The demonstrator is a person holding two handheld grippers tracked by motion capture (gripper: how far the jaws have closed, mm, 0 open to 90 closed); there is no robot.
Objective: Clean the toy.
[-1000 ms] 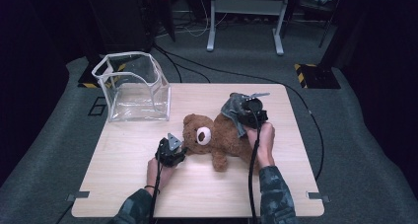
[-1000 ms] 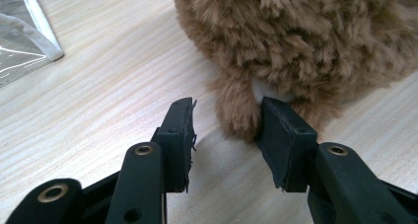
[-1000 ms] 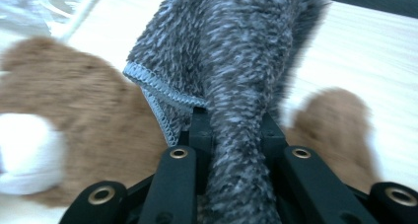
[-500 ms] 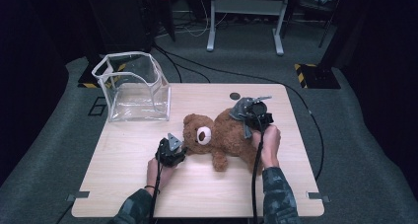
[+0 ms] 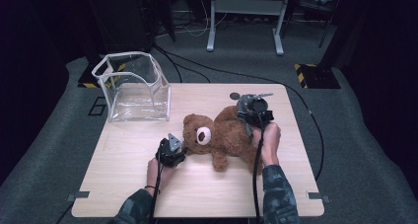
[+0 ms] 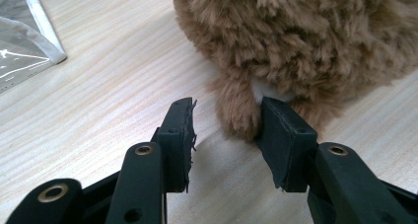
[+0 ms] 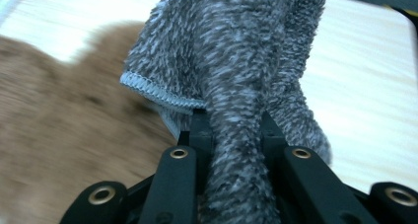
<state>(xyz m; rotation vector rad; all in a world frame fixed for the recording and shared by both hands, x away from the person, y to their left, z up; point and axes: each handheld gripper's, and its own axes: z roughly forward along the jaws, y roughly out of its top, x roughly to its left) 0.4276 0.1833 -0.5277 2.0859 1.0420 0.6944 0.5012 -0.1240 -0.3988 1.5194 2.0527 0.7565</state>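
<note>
Grey fleece, a small fuzzy garment (image 7: 231, 76) with a stitched hem, was bunched between the jaws of the right tongs (image 7: 231, 135), which were clamped hard on a fold of it. Judging by how it hung over the bear's lower body, it was being drawn along or off the toy, with the pinch taken on a gathered fold so the cloth would not slip. In the high view the right tongs (image 5: 254, 116) sat on the far side of the brown teddy bear (image 5: 222, 137), the right hand (image 5: 266, 140) behind them resting against the plush and the forearm running straight up from the near edge.

The left tongs (image 6: 224, 130) stood partly open around a tuft of brown fur at the bear's edge; one pad touched the fur, the other stood clear of it, so they seemed to steady the toy rather than hold it. The left hand (image 5: 158, 168) lay low on the wooden tabletop (image 5: 123, 150), near the bear's head.

The bear lay on its back mid-tabletop, head toward the left tongs. A clear plastic bag (image 5: 133, 88) stood open at the far left corner, well apart, probably waiting for something to go in.
</note>
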